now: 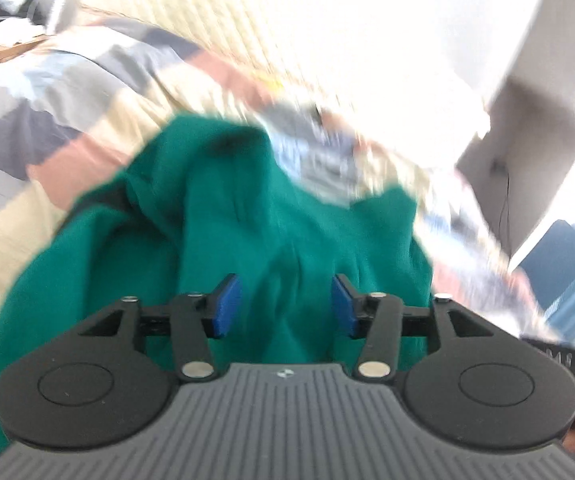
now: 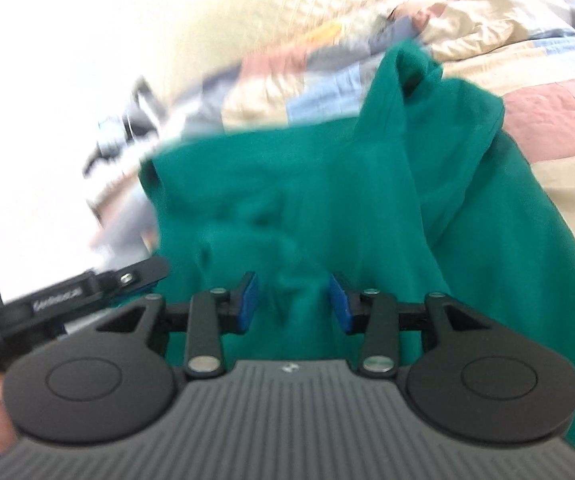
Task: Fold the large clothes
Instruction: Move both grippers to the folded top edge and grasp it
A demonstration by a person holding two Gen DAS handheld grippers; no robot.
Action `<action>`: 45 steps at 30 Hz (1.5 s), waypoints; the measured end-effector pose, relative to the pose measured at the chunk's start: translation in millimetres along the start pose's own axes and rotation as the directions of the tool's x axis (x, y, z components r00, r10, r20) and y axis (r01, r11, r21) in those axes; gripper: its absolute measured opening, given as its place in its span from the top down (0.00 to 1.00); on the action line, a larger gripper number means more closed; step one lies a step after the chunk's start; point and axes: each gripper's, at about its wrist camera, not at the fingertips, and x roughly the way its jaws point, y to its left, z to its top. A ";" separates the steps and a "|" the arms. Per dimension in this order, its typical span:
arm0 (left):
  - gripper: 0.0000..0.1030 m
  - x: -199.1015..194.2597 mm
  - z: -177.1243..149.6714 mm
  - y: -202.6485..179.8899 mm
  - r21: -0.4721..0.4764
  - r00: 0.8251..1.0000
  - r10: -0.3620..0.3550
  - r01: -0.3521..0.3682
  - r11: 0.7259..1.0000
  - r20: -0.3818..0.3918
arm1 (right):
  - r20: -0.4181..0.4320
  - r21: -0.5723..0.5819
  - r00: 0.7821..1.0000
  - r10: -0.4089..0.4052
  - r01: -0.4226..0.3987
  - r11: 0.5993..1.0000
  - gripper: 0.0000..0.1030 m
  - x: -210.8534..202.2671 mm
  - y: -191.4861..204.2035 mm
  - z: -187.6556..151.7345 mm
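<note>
My left claw hangs spread over a green garment, its blue pads clear of the cloth, which lies rumpled just ahead and beneath on a patchwork quilt. My right claw is also parted, nothing pinched, with the garment bunched directly before it and spilling off to its right across the quilt.

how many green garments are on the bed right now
1. A single green garment lies crumpled on the patchwork quilt, directly in front of both tools; the right wrist view shows the same one. Blur and folds could hide something beneath it.
</note>
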 end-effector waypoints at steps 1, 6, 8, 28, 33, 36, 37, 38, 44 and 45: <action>0.43 -1.6 7.8 5.8 -0.041 1.000 -0.004 0.004 0.999 0.015 | 0.028 0.014 1.000 0.005 -0.005 1.000 0.49 -3.0 -1.8 4.9; 0.42 25.7 28.0 28.5 -0.109 0.999 0.036 -0.033 0.994 0.025 | 0.055 0.036 0.996 -0.069 0.067 0.997 0.44 17.9 -15.0 29.5; 0.42 42.9 31.5 33.6 -0.099 0.997 0.067 -0.063 0.993 0.030 | 0.041 0.064 0.994 -0.105 0.102 0.993 0.44 36.3 -23.2 38.8; 0.84 96.4 22.8 64.1 -0.156 0.998 -0.006 0.017 0.988 0.069 | 0.021 0.029 0.987 -0.157 0.156 0.987 0.82 118.7 -54.5 40.5; 0.85 76.1 33.0 57.3 -0.184 0.986 -0.050 0.079 0.980 0.159 | 0.180 -0.019 0.973 -0.143 0.149 0.989 0.89 93.1 -33.8 42.0; 0.85 77.9 35.6 60.5 -0.199 0.988 -0.041 0.070 0.977 0.146 | 0.225 -0.045 0.965 -0.135 0.149 0.988 0.89 85.4 -27.3 47.9; 0.85 82.4 32.9 62.9 -0.208 0.991 -0.028 0.056 0.977 0.134 | 0.208 -0.038 0.969 -0.136 0.147 0.988 0.89 88.6 -29.8 48.5; 0.85 85.7 30.5 63.9 -0.206 0.993 -0.013 0.038 0.978 0.118 | 0.183 -0.030 0.972 -0.148 0.156 0.987 0.89 94.3 -33.9 47.6; 0.83 108.6 10.2 64.4 -0.134 0.996 0.081 -0.077 0.988 0.026 | 0.039 0.008 0.977 -0.211 0.211 0.977 0.87 129.0 -59.1 31.1; 0.83 108.9 6.7 65.1 -0.135 0.996 0.080 -0.075 0.988 0.035 | 0.042 0.014 0.978 -0.205 0.205 0.979 0.87 128.8 -61.4 30.5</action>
